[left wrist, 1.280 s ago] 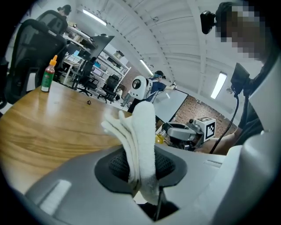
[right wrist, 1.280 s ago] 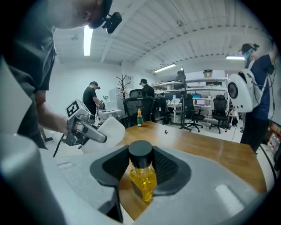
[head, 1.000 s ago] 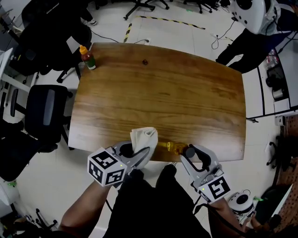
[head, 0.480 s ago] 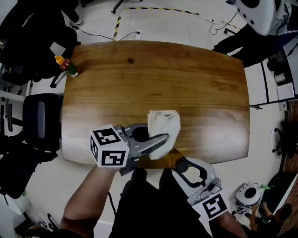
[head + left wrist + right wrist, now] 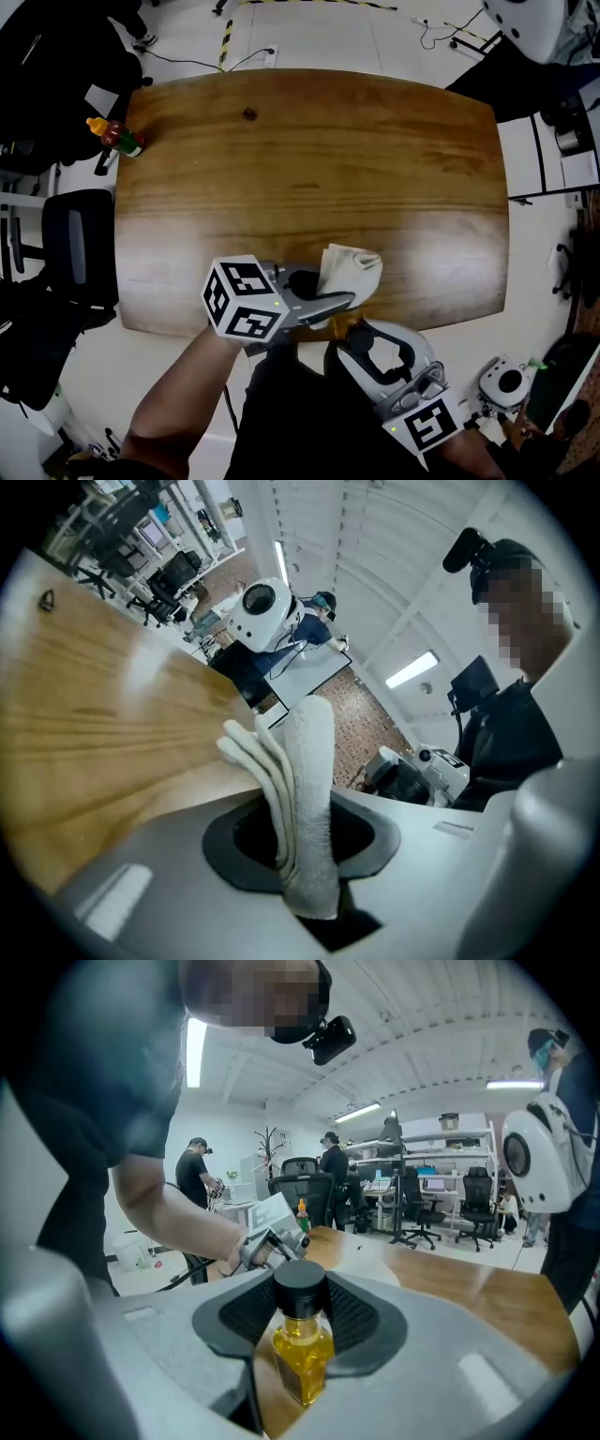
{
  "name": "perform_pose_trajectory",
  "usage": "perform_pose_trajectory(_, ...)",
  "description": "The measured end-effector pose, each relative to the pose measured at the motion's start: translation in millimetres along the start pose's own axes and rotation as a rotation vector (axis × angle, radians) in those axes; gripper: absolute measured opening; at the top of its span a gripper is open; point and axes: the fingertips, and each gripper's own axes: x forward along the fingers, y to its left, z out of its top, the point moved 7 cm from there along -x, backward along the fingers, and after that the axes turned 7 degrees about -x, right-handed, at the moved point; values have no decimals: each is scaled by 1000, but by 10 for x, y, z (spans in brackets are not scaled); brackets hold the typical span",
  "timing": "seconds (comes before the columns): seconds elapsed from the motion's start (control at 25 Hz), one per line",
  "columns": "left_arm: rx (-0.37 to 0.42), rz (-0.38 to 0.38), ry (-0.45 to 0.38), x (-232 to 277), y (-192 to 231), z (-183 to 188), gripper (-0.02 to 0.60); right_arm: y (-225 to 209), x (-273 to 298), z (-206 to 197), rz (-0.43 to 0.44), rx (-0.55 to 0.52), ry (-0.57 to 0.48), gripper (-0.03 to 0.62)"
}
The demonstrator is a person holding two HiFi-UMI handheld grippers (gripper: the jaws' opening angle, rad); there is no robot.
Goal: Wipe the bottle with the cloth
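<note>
A small bottle of amber liquid with a black cap stands between the jaws of my right gripper, which is shut on it at the table's near edge. In the head view only a sliver of the bottle shows, beside the right gripper. My left gripper is shut on a folded off-white cloth, which hangs just above and left of the bottle. In the left gripper view the cloth sticks up from the left gripper.
A wooden table fills the middle. A sauce bottle with an orange cap stands at its far left corner. Black office chairs stand to the left, a white machine at the upper right. People and desks show in the background.
My left gripper has carried the cloth to the right along the table's near edge, up next to the bottle. The right gripper has kept its hold in place.
</note>
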Motion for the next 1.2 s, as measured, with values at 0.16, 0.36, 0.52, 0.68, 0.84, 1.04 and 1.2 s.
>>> perform_pose_trajectory(0.16,87,6,53,90,-13,-69,109,12,-16,-23,-4,-6,2,144)
perform_pose_trajectory(0.36,95,83,136,120,184,-230,106,25,-76,-43,-7,-11,-5,144)
perform_pose_trajectory(0.52,58,115,160,148,318,-332,106,33,-97,-48,-7,-14,-15,144)
perform_pose_trajectory(0.68,38,164,119,181,389,-305,106,23,-115,-55,-11,-13,-28,144)
perform_pose_trajectory(0.84,-93,153,-129,-180,256,-153,107,-13,-100,-48,-11,-4,-42,144)
perform_pose_trajectory(1.04,-331,23,-338,-637,-184,-376,107,-51,-114,-57,-18,3,-47,144)
perform_pose_trajectory(1.2,-475,-89,-388,-606,-330,-666,107,-45,-119,-52,-21,3,-54,144)
